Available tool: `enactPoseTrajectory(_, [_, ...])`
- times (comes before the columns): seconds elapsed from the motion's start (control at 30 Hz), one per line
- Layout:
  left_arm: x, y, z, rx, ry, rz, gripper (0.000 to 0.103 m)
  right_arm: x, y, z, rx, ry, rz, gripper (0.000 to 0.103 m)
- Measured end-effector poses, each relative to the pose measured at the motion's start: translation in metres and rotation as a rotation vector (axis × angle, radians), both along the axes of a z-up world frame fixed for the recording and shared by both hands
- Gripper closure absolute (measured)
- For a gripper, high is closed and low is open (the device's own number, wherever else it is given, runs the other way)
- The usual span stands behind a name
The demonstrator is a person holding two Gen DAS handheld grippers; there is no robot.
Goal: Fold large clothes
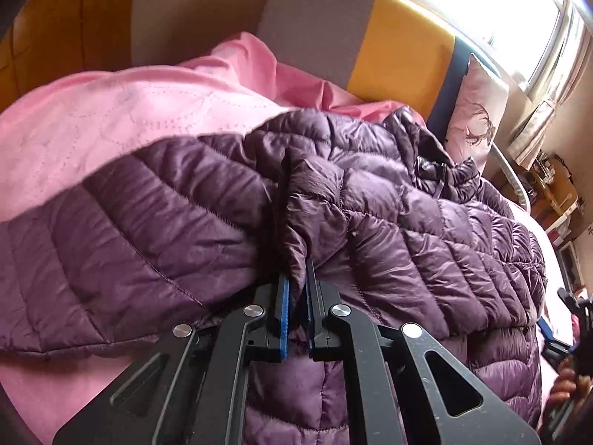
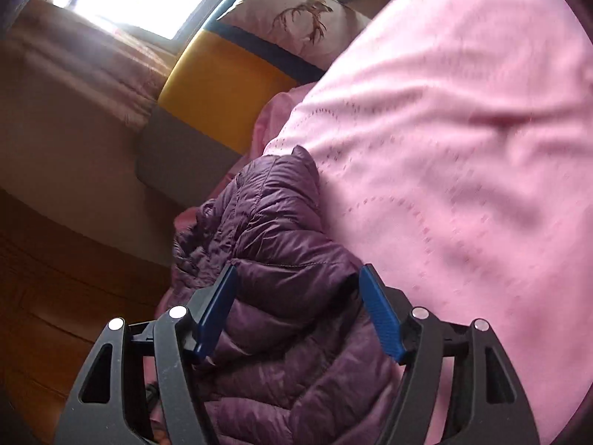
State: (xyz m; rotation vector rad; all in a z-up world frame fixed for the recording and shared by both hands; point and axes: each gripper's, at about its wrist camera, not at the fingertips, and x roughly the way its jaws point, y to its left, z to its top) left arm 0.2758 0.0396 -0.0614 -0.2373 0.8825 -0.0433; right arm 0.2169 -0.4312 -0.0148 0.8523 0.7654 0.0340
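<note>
pink bed (image 1: 92, 141) fills the frame – window (image 1: 493, 3) upper right; left claw (image 1: 296, 270) pinches purple jacket (image 1: 407, 230), right claw (image 2: 298, 278) released.

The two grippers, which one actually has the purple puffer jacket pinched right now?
The left gripper: its jaws are shut on a fold of the purple puffer jacket. The right gripper has its jaws spread wide, with jacket fabric between them unpinched.

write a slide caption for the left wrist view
Left gripper pinches a fold of the purple puffer jacket spread over a pink quilt.
</note>
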Motion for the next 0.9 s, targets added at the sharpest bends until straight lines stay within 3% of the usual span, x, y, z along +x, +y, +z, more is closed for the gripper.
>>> enactPoseTrajectory(0.17, [-0.012,-0.006,0.008,0.038,-0.044,-0.035,0.097,0.031,0.045,0.035,-0.271,-0.041,0.13,0.034])
enactPoseTrajectory(0.23, [-0.012,-0.012,0.009,0.052,-0.06,-0.058,0.097,0.057,0.068,0.027,-0.349,-0.006,0.179,0.035])
enactPoseTrajectory(0.33, [-0.007,-0.018,0.011,0.054,-0.078,-0.064,0.097,0.091,0.085,-0.007,-0.464,0.124,0.18,0.037])
enactPoseTrajectory(0.43, [0.005,-0.018,0.009,0.044,-0.073,-0.05,0.097,0.106,0.081,-0.055,-0.502,0.203,0.156,0.039])
enactPoseTrajectory(0.6, [0.024,-0.035,-0.024,0.141,-0.008,-0.08,0.097,0.105,0.094,-0.071,-0.624,0.181,0.14,0.036])
enactPoseTrajectory(0.9, [0.031,-0.03,-0.034,0.087,0.009,-0.064,0.094,0.108,0.096,-0.074,-0.657,0.187,0.136,0.035])
